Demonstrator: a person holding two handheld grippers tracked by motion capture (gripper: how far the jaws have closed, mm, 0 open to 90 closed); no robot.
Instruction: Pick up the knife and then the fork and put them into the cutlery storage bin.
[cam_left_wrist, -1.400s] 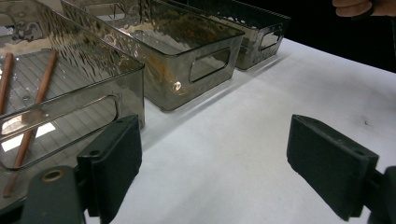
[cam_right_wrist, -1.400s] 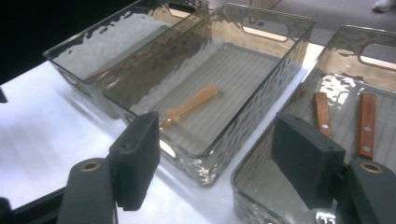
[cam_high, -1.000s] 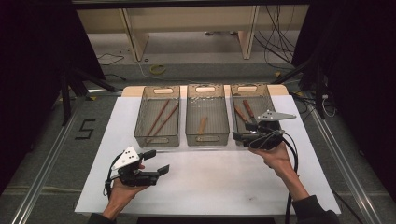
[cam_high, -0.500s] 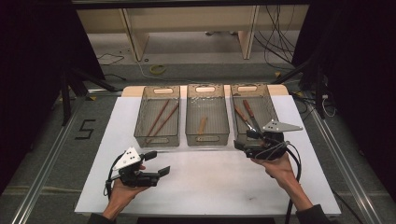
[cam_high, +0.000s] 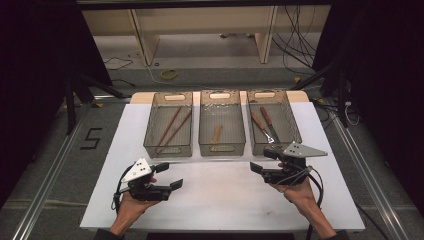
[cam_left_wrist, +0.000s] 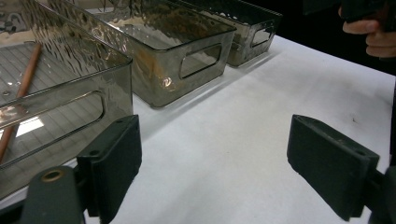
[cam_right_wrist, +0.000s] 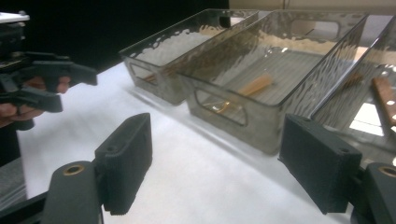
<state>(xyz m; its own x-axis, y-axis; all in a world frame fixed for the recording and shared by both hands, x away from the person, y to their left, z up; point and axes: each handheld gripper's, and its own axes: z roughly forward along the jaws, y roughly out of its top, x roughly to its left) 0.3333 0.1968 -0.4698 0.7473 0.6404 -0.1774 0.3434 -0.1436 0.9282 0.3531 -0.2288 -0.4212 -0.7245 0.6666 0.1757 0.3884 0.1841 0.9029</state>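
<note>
Three smoky clear bins stand in a row on the white table. The left bin holds two brown sticks. A short wooden piece lies in the middle bin. Two wooden-handled tools lie in the right bin. My left gripper rests open in front of the left bin, nothing between its pads. My right gripper hovers low just before the right bin; its jaws have just been opening and stand open, with nothing between the pads.
Bare white tabletop lies between the bins and the near edge. Beyond the table are a wooden frame and loose cables on the floor. A metal rail runs along the left.
The right gripper has drawn back from above the right bin toward the near side and sunk a little, its jaws wider. The left gripper has stayed put.
</note>
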